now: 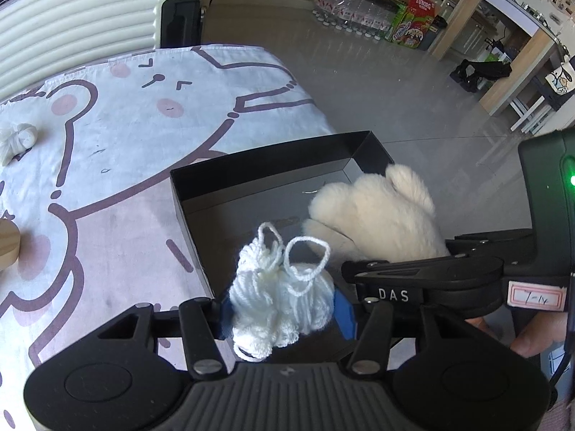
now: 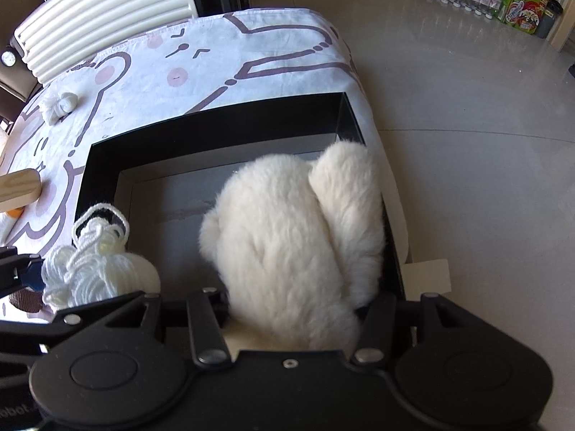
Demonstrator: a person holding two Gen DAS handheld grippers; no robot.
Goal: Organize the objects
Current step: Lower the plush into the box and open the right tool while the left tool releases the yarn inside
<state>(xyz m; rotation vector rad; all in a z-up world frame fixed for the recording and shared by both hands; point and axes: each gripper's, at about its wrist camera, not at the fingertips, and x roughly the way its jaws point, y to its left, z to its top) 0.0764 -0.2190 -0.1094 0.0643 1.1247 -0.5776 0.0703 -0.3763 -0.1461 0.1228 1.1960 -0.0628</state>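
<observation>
My left gripper is shut on a white yarn bundle, its blue pads pressing both sides, just over the near left rim of an open black box. In the right wrist view the same yarn bundle hangs at the box's near left corner. My right gripper is shut on a fluffy cream mitten that reaches down into the box's right half. Fur hides that gripper's fingertips. The mitten also shows at the right of the left wrist view.
The box stands at the right edge of a table under a cartoon-print cloth. A second small white yarn bundle and a wooden block lie at the left. A ribbed white suitcase stands behind. Bare floor lies to the right.
</observation>
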